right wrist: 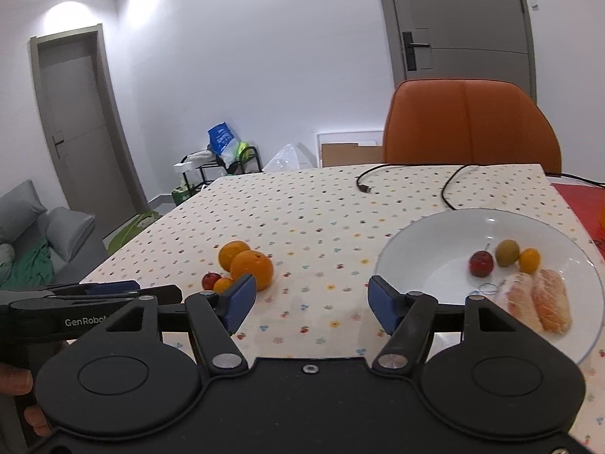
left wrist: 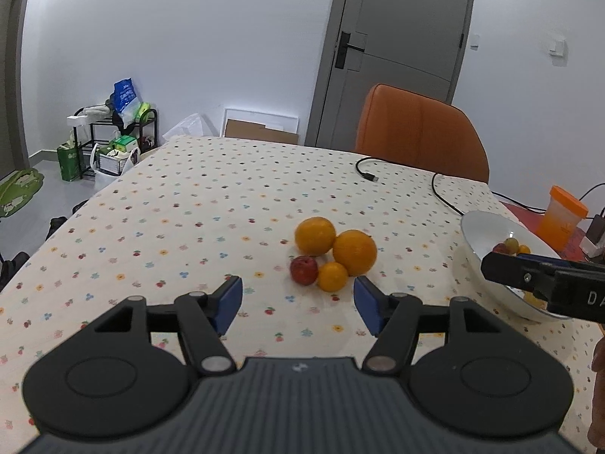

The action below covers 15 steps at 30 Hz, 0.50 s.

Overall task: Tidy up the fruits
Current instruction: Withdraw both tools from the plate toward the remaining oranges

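Black housing and two round pivots fill the bottom of each frame. In the left wrist view, the left gripper (left wrist: 298,295) is seen with its blue pads (left wrist: 230,300) spread wide apart and nothing held between them. Just beyond the pads, at the centre of the frame, four fruits are clustered on the dotted tablecloth (left wrist: 181,212): a red apple (left wrist: 303,270) and a small orange (left wrist: 332,276) at the front, touching each other, with two large oranges (left wrist: 354,252) behind them, the other one (left wrist: 315,235) further to the left. At the right edge of that frame, the right gripper (left wrist: 491,263) is seen from the side in front of a white bowl (left wrist: 477,227); its opening cannot be told from there.

In the right wrist view, the right gripper (right wrist: 312,297) is also shown spread wide and empty, held above the cloth between the fruit cluster at centre left and the bowl at the right of the frame. Inside the bowl, peeled citrus segments (right wrist: 537,300) lie nearest, with a small red fruit (right wrist: 481,263), a greenish fruit (right wrist: 507,252) and a small orange fruit (right wrist: 529,260) in a row behind them. A hand (right wrist: 17,382) is partly visible at lower left.

Further back, a black cable (right wrist: 382,174) is laid on the cloth, and an orange chair (right wrist: 469,125) is placed at the far edge of the table.
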Each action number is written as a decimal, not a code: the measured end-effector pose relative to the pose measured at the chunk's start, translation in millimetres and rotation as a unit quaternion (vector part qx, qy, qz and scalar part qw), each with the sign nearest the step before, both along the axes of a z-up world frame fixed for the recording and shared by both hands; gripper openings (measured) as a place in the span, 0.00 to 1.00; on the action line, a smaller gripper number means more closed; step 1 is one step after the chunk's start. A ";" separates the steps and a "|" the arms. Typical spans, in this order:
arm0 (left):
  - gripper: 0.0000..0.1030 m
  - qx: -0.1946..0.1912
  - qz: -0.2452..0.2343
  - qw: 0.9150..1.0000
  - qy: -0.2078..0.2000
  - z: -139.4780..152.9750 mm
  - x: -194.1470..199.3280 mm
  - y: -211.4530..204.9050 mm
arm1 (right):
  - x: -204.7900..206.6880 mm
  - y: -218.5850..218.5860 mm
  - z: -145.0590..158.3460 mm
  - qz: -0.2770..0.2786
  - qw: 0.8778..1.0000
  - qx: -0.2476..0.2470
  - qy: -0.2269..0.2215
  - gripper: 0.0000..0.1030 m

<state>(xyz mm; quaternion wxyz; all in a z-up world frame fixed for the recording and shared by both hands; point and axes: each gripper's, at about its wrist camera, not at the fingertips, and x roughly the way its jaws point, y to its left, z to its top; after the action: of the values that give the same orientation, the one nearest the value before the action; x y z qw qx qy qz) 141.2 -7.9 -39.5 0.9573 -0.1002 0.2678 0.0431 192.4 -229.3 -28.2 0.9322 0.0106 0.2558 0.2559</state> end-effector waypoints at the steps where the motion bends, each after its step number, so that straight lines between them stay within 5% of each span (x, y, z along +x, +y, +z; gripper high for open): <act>1: 0.62 -0.001 0.002 1.000 0.000 -0.3 -0.1 1.0 | 0.4 2.5 -0.2 0.002 1.000 0.000 0.000 0.63; 15: 0.61 -0.006 0.012 1.000 0.002 -8.1 8.5 13.5 | 13.1 27.5 -6.1 0.029 0.999 -0.008 0.010 0.63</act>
<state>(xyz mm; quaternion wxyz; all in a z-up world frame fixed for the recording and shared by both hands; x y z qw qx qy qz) 149.7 5.6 -47.6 0.9554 -0.1091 0.2690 0.0533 205.5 -201.8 -34.4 0.9217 -0.0014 0.2676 0.2808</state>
